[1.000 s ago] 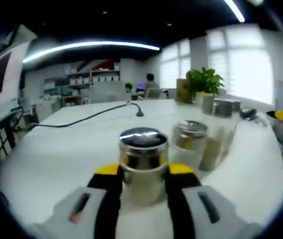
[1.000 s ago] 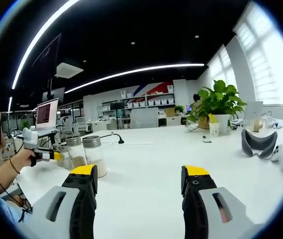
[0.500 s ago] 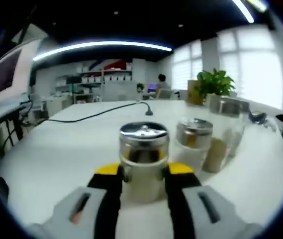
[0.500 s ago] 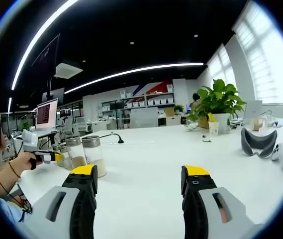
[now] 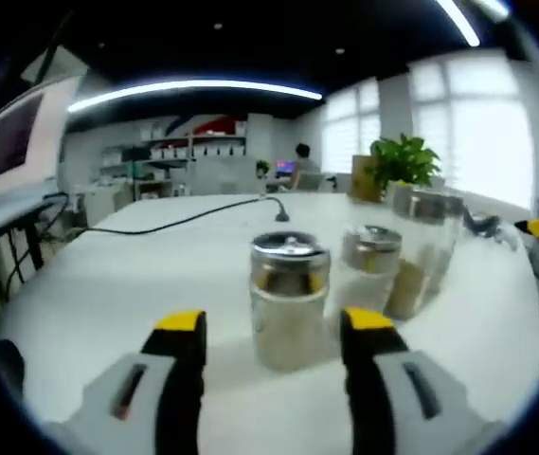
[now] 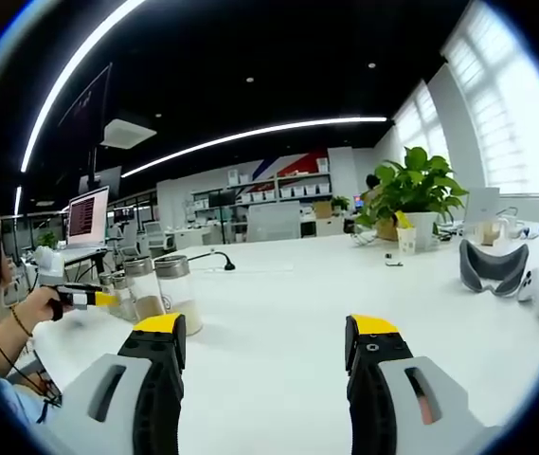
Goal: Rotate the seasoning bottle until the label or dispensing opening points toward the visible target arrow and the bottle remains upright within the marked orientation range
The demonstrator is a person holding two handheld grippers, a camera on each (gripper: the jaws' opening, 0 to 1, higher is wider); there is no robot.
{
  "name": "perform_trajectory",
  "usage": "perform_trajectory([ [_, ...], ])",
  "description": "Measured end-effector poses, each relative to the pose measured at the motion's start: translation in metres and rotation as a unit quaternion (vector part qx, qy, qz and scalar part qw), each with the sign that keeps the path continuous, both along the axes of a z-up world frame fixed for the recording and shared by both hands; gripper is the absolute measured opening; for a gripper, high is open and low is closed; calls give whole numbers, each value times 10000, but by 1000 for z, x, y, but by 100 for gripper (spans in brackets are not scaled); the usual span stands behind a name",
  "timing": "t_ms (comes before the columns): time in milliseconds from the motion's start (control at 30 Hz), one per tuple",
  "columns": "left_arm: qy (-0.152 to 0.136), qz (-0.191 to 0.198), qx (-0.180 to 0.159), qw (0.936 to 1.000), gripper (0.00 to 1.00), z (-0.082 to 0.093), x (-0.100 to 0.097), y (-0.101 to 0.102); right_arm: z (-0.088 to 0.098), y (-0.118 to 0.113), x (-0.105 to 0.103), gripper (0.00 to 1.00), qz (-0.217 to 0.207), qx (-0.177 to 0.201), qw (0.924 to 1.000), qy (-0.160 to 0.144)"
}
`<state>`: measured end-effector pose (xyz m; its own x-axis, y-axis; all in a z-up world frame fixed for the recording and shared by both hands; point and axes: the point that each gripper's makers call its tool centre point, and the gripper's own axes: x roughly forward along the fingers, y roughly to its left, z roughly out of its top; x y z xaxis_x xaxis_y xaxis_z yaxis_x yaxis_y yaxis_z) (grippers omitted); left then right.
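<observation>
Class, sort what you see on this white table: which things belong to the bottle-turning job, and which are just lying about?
Belongs to the job:
- nearest seasoning bottle, upright
- left gripper, open, its fingers either side of that bottle

Just lying about:
- two other seasoning bottles
- black cable
- potted plant
- white headset
- laptop

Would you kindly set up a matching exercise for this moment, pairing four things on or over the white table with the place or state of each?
Things:
1. nearest seasoning bottle
2. left gripper
3. potted plant
4. headset

Places or states:
A. lying on the table at the right of the right gripper view
B. open, jaws apart on either side of a bottle
C. standing upright, free between two jaws
D. at the far side of the table near the windows

Pairs: 1-C, 2-B, 3-D, 4-A
</observation>
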<state>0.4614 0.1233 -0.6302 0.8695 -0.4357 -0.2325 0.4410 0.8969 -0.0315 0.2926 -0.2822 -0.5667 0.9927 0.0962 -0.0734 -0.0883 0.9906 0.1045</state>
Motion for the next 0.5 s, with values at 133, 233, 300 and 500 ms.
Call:
perform_trajectory([
  [133,-172,-625,-118,9978,55,19,1,-2,0,3,0,70,43,3,10000,-3],
  [233,-238,-1276,-97,9915,57,32,2,-8,1,3,0,70,33,7,10000,-11],
  [300,-258,-1744,320,9838,57,34,4,-9,0,2,0,70,19,7,10000,2],
  [500,-266,-3485,743,9340,60,29,-5,-25,0,3,0,70,26,-2,10000,5],
])
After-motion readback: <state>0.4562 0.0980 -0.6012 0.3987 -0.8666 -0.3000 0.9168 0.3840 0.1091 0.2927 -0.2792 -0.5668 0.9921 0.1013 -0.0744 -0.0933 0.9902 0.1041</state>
